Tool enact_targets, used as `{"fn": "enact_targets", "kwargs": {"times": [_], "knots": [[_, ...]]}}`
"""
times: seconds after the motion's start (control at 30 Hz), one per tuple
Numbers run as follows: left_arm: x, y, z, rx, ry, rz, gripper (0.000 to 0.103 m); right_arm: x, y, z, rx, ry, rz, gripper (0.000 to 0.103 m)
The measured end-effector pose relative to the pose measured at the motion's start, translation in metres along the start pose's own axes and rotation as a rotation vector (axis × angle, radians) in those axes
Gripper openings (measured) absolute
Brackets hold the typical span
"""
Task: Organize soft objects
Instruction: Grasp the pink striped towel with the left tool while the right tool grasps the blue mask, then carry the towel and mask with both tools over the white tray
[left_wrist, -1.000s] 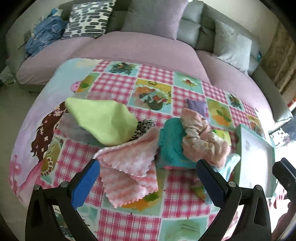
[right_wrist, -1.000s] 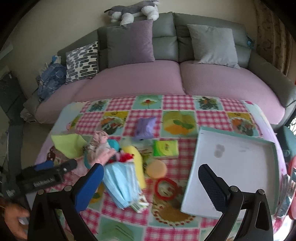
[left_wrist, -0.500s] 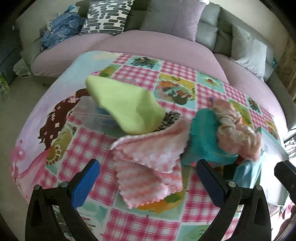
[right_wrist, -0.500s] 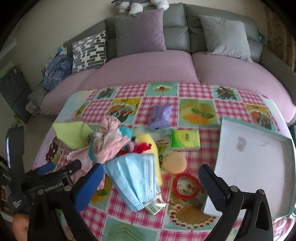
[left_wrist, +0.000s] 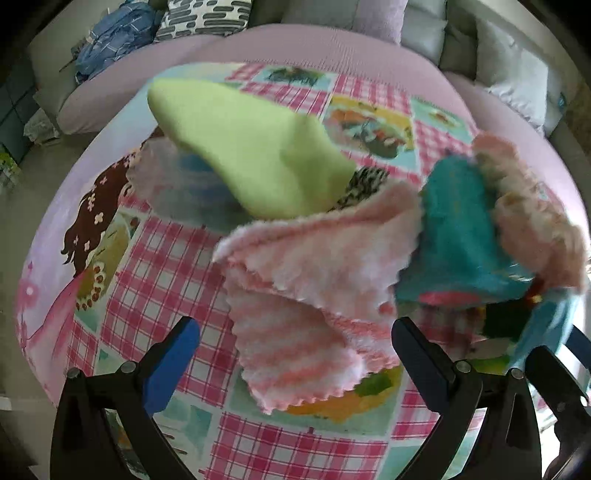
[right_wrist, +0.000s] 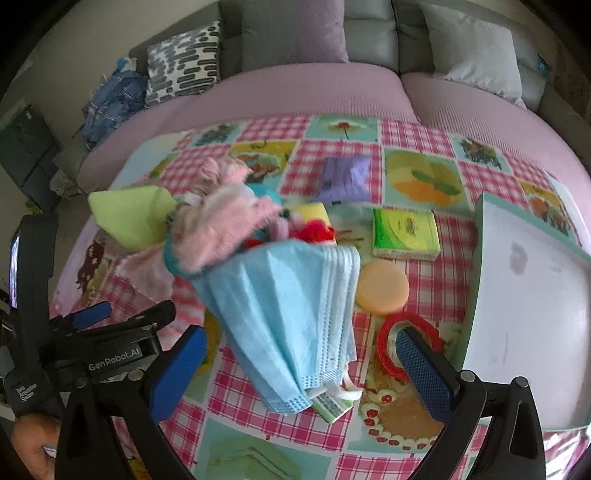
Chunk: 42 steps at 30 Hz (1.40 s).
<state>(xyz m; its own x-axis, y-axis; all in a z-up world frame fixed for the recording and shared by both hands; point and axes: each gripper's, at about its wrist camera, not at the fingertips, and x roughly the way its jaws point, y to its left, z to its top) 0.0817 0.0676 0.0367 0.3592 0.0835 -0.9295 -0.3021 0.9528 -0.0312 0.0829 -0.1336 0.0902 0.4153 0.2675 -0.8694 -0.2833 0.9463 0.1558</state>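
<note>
A heap of soft things lies on the checked tablecloth (left_wrist: 162, 266). In the left wrist view my left gripper (left_wrist: 295, 354) is open just in front of a pink striped cloth (left_wrist: 317, 280), with a lime-green cloth (left_wrist: 251, 155) behind it and a teal cloth (left_wrist: 458, 229) and pink scrunchie (left_wrist: 524, 206) to the right. In the right wrist view my right gripper (right_wrist: 299, 365) is open around the lower end of a stack of blue face masks (right_wrist: 291, 299). The left gripper (right_wrist: 122, 317) also shows there at the left, by the pink cloth (right_wrist: 147, 273).
A white tray with a teal rim (right_wrist: 517, 302) lies at the right. A green tissue pack (right_wrist: 404, 232), an orange round sponge (right_wrist: 382, 288), a red ring (right_wrist: 391, 343) and a purple pouch (right_wrist: 343, 177) lie between. A pink sofa (right_wrist: 295, 92) stands behind.
Both grippers have moved forward and down toward the heap. The pink cloth and the masks now loom larger between the open fingers.
</note>
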Motion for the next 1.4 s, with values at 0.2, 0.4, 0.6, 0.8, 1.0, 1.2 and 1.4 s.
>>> {"fn": "enact_targets", "kwargs": {"times": [0.2,0.4,0.6,0.8,1.0,1.2,1.4], "knots": [[0.017,0.001,0.000,-0.003,0.037,0.043,0.103,0.004,0.000,-0.004,0.004,0.002,-0.002,0.103],[0.030,-0.006,0.003,-0.003,0.049,0.033,0.103,0.000,-0.002,-0.003,0.009,-0.016,-0.005,0.103],[0.037,-0.017,0.003,0.009,0.057,-0.006,0.081,-0.005,0.000,-0.002,-0.003,-0.038,0.007,0.097],[0.036,-0.026,0.000,0.023,0.043,-0.038,0.050,-0.006,0.002,-0.002,-0.014,-0.040,0.012,0.077],[0.029,-0.014,-0.002,-0.011,0.030,-0.096,0.021,-0.009,0.003,-0.003,-0.025,-0.038,0.027,0.048],[0.021,-0.005,-0.002,-0.026,-0.002,-0.119,0.016,-0.014,0.003,-0.004,-0.031,-0.042,0.037,0.030],[0.001,0.005,-0.004,-0.032,-0.044,-0.143,0.014,-0.024,-0.001,-0.003,-0.028,-0.068,0.056,0.018]]}}
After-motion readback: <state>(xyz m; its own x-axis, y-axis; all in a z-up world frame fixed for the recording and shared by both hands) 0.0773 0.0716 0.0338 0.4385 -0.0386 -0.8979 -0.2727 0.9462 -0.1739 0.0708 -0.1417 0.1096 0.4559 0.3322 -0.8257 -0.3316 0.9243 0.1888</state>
